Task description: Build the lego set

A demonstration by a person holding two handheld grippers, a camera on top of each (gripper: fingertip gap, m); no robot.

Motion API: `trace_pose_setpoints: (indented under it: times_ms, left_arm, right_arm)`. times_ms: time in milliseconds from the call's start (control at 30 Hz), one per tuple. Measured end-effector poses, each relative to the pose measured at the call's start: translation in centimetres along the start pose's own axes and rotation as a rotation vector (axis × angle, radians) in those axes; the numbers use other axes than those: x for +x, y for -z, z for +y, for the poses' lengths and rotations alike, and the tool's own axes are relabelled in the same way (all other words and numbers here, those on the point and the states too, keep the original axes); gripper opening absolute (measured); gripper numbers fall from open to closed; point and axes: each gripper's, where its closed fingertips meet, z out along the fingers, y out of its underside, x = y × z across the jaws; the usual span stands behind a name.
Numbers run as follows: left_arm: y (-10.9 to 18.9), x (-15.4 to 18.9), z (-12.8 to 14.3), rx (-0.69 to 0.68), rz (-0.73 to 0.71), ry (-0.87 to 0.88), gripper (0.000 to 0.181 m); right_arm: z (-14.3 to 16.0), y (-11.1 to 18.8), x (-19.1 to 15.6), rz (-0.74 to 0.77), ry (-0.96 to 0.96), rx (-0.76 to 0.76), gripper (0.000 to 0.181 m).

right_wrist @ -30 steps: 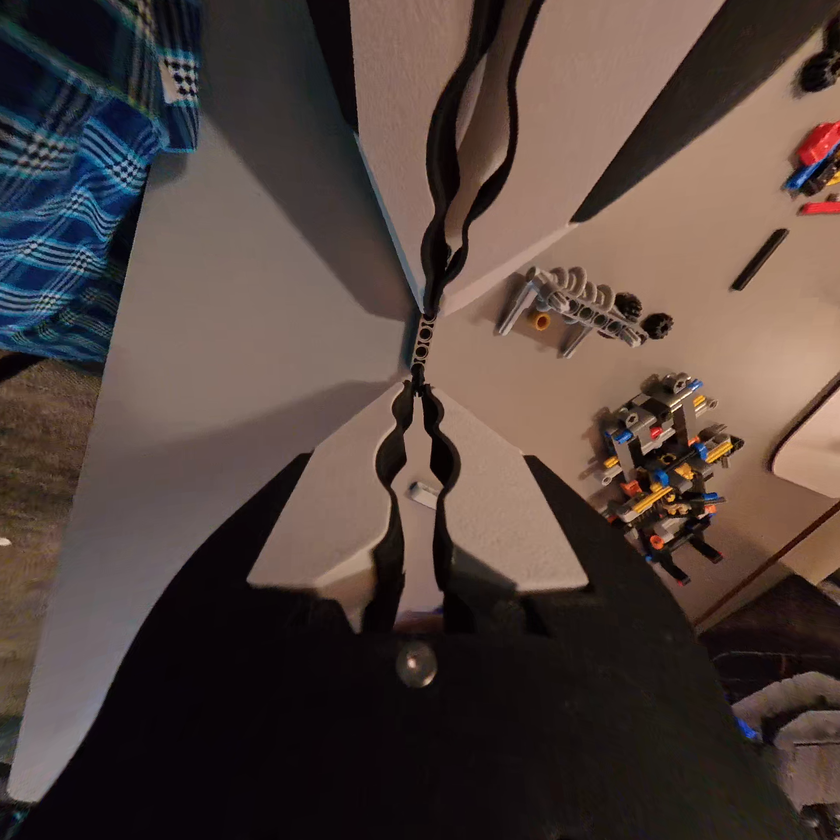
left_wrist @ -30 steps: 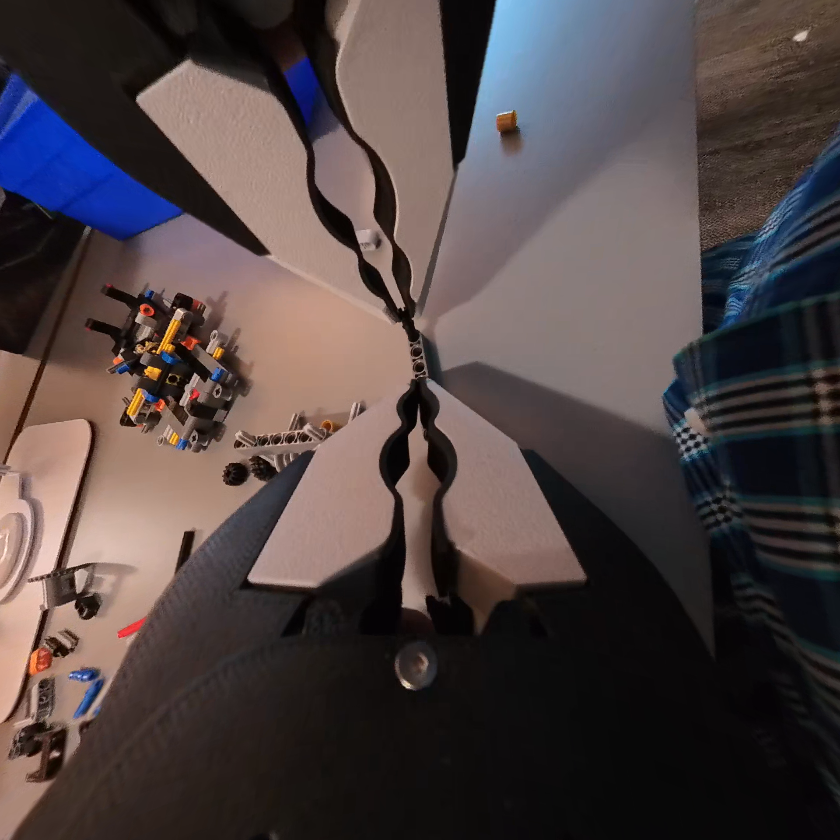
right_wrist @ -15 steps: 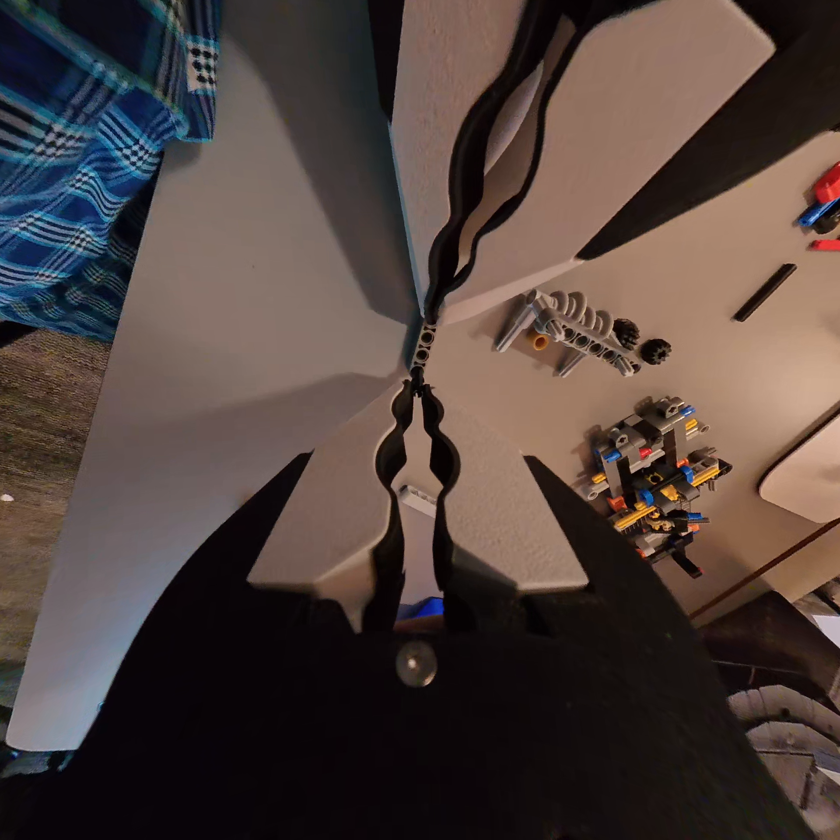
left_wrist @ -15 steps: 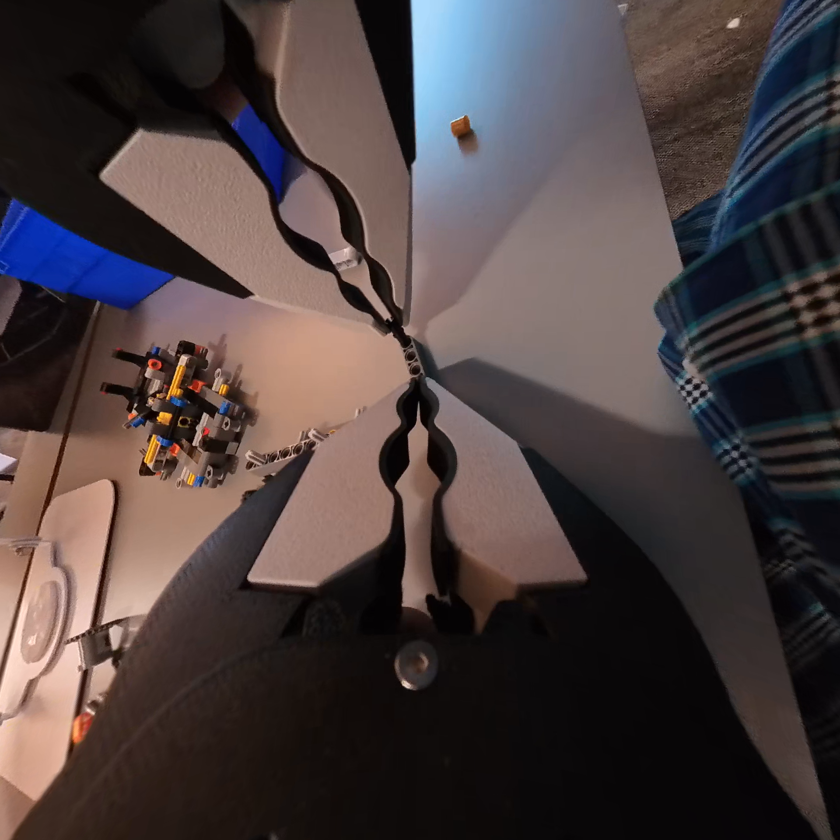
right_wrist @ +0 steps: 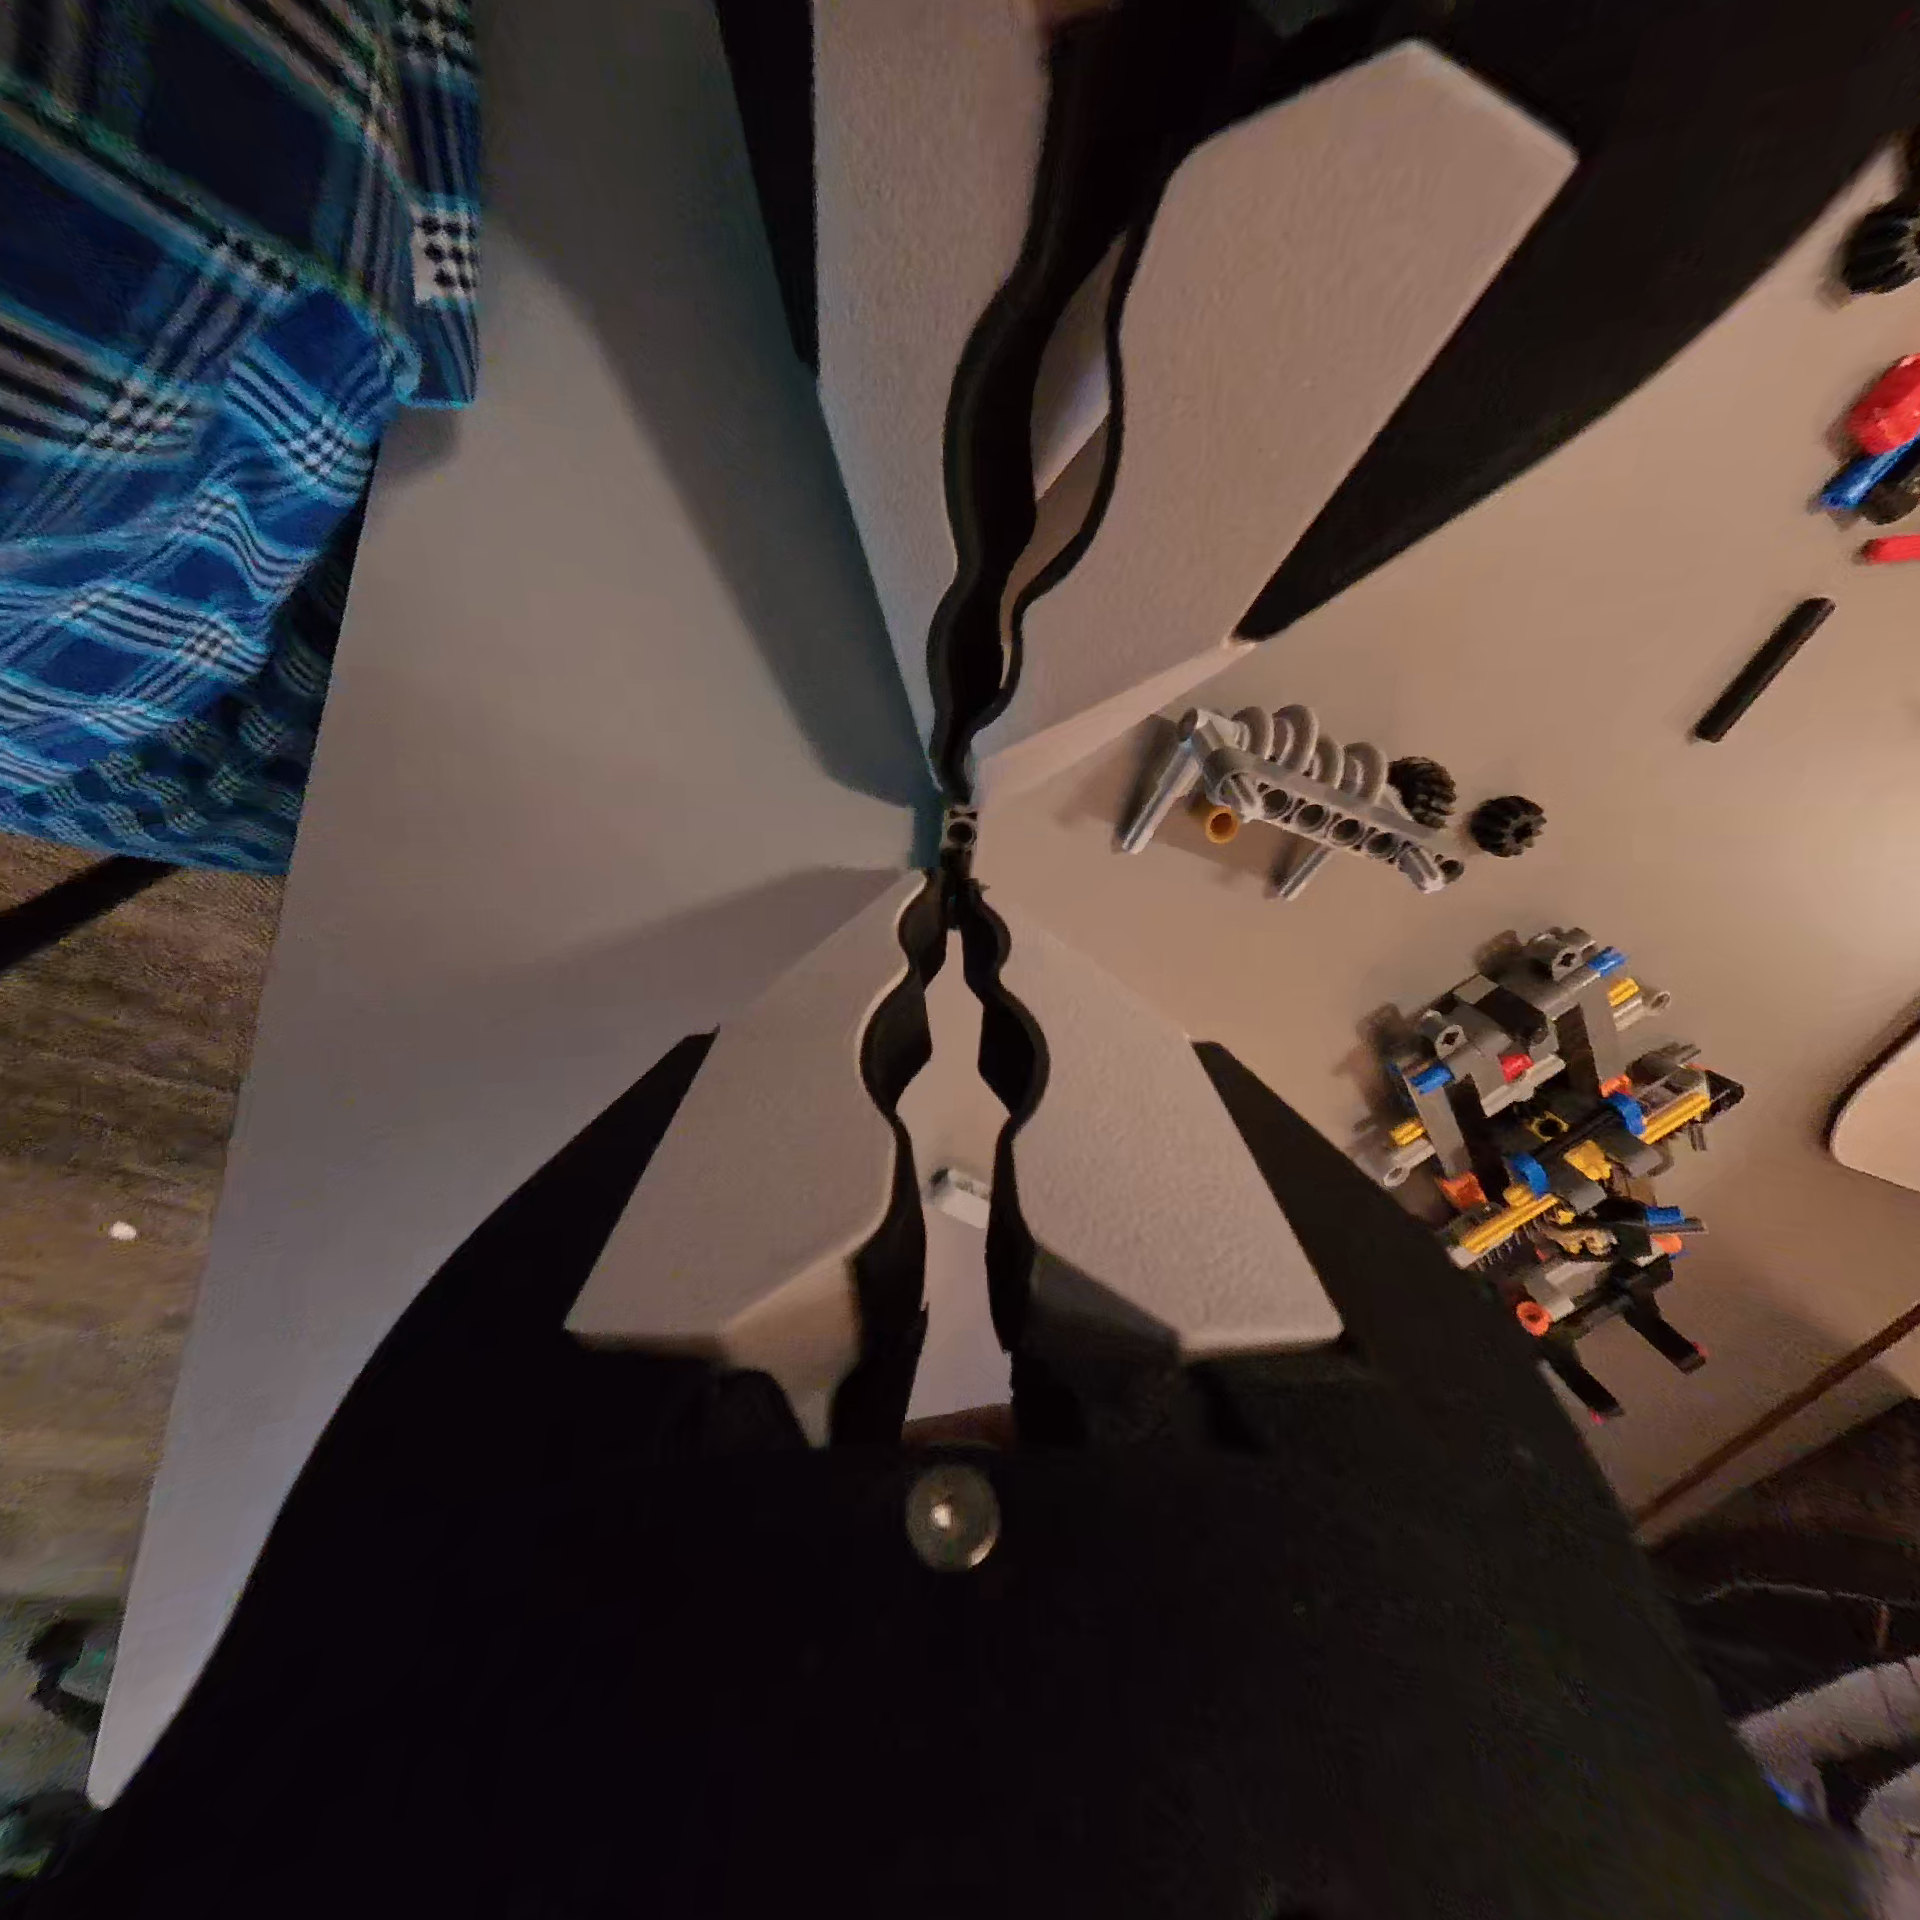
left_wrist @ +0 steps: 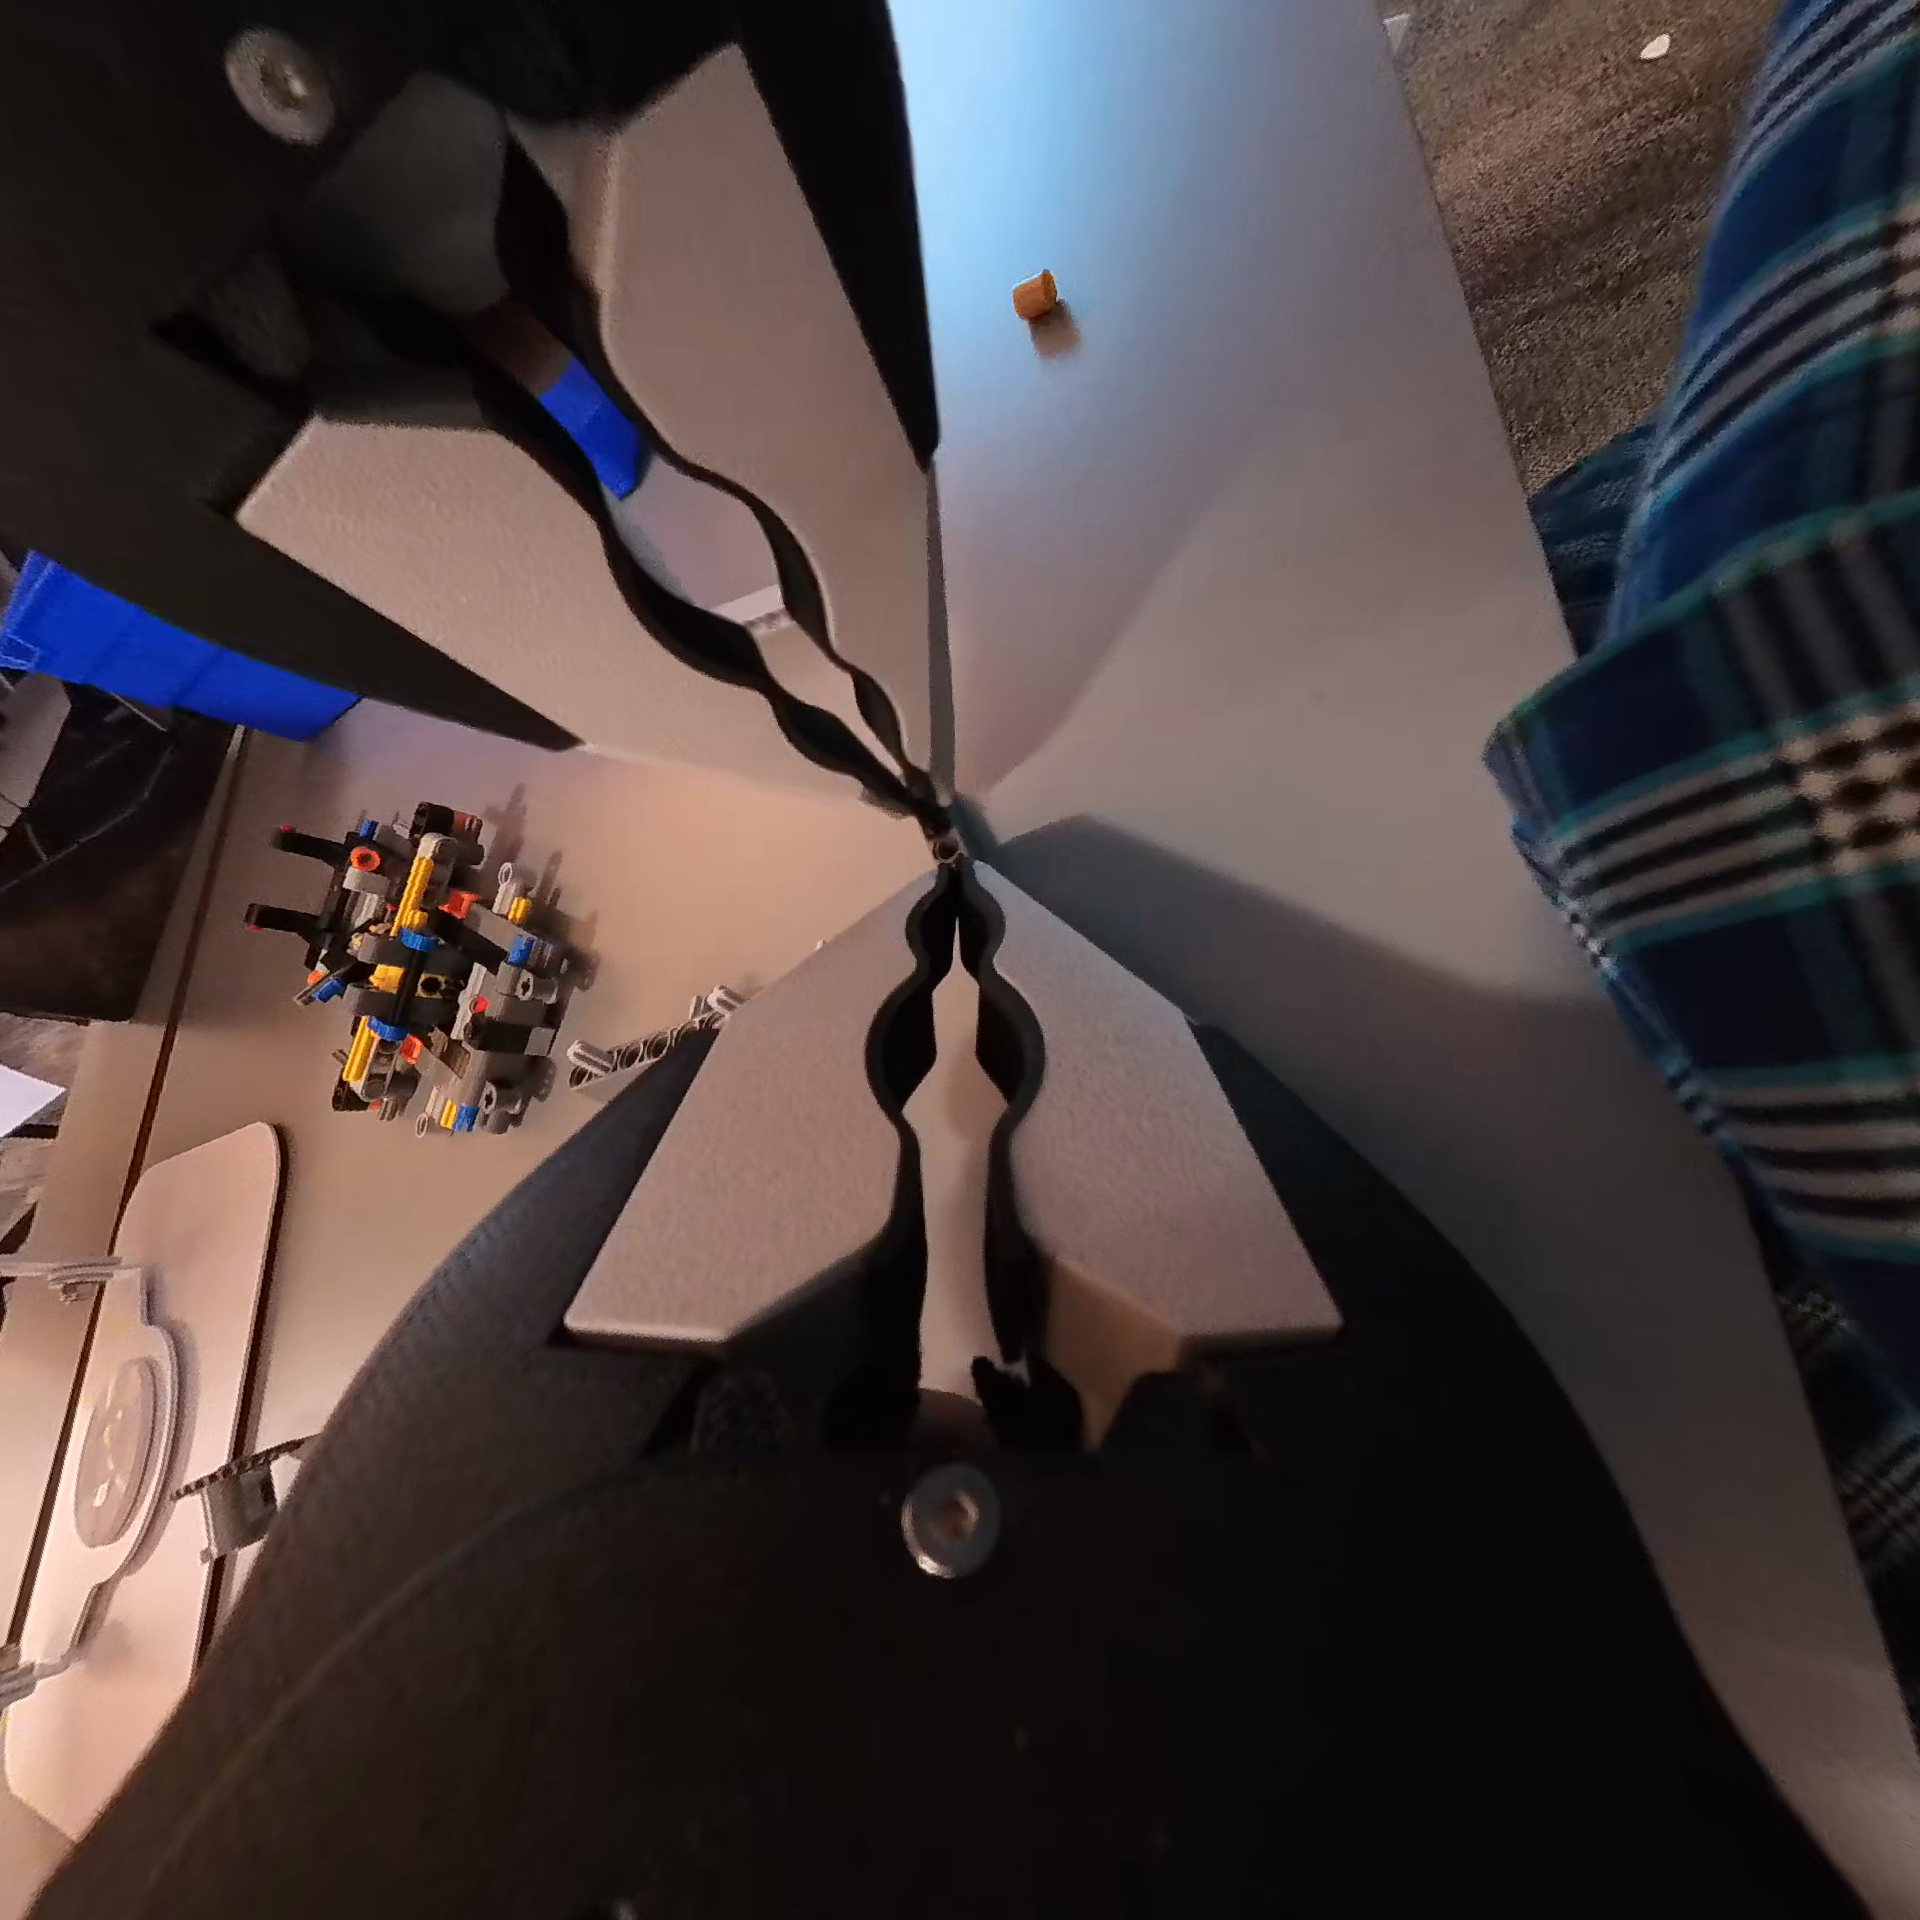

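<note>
**Two Tongs Meet Tip to Tip Over a Small Grey Beam**

The left tongs [left_wrist: 948, 878] and the right tongs [right_wrist: 951, 883] face each other nose to nose above a pale table [left_wrist: 1195, 582], each pair closed down to a narrow pinch at its tips. Between them sits a short grey beam [right_wrist: 962, 829] with round holes, held clear of the table surface. In the right wrist view the beam shows one open hole and runs from the right tongs' tips up into the closed tips of the left tongs [right_wrist: 951, 764] opposite. In the left wrist view only a small piece of the beam [left_wrist: 945, 850] shows in the gap, with the right tongs [left_wrist: 920, 795] reaching in from above. Both tongs appear to be clamped on the beam, one at each end.

To one side on the table lies the partly built model [right_wrist: 1538, 1153], a dense cluster of grey, black, yellow, blue and orange parts with black pins sticking out. Near it rests a loose grey subassembly [right_wrist: 1299, 805] of holed beams and curved pieces, with two small black gears [right_wrist: 1512, 826] just beside it and a black axle [right_wrist: 1763, 670] farther off. Red and blue loose parts [right_wrist: 1875, 462] lie at the table's far edge. A lone orange bush [left_wrist: 1034, 294] sits well apart on the bare table. A blue plaid sleeve [left_wrist: 1766, 727] borders the table.
</note>
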Motion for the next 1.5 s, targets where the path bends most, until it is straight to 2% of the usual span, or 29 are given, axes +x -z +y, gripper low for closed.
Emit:
trace_pose_setpoints:
  times_ms: [433,533,600,700,833,967,1100,1267,1300,1367,1433,1500]
  left_arm:
    - [0.0,0.0,0.0,0.0,-0.002,0.001,0.0]
    - [0.0,-0.1,0.0,-0.001,-0.007,-0.003,0.0]
    - [0.1,0.0,0.0,-0.001,-0.005,-0.004,0.0]
    - [0.3,0.0,0.2,-0.002,0.006,0.01,0.0]
    - [0.6,0.1,0.4,-0.006,0.004,0.015,0.0]
    - [0.7,0.1,0.5,-0.006,0.001,0.014,0.0]
    - [0.7,0.0,0.5,-0.009,-0.007,0.011,0.0]
    - [0.6,-0.6,0.8,-0.03,-0.042,0.025,0.0]
    - [0.7,-1.0,0.9,-0.026,-0.064,0.029,0.004]
    - [1.3,-1.9,0.5,0.01,-0.109,0.076,0.014]
    - [2.1,-2.9,-0.5,0.071,-0.162,0.107,0.015]
    - [2.5,-3.6,-1.5,0.1,-0.219,0.057,0.017]
  right_arm:
    - [0.6,1.3,0.4,-0.005,-0.281,0.22,0.0]
    - [1.6,1.5,1.0,0.058,-0.359,0.244,0.0]
    - [1.5,1.2,0.8,0.068,-0.39,0.271,0.007]
    - [1.8,0.1,0.7,0.089,-0.413,0.266,0.012]
    - [2.0,-0.9,1.0,0.091,-0.445,0.296,0.006]
    - [1.7,-1.0,1.3,0.08,-0.47,0.333,0.001]
    - [2.0,-0.6,1.0,0.088,-0.433,0.299,0.0]
    - [1.2,0.8,1.0,0.065,-0.412,0.31,0.0]
    - [1.1,1.0,1.2,0.075,-0.412,0.318,0.0]
    - [1.0,1.6,1.3,0.087,-0.416,0.336,0.0]
    - [0.1,2.2,1.2,0.066,-0.435,0.392,0.0]
    - [-0.8,3.0,1.3,0.034,-0.47,0.463,0.0]
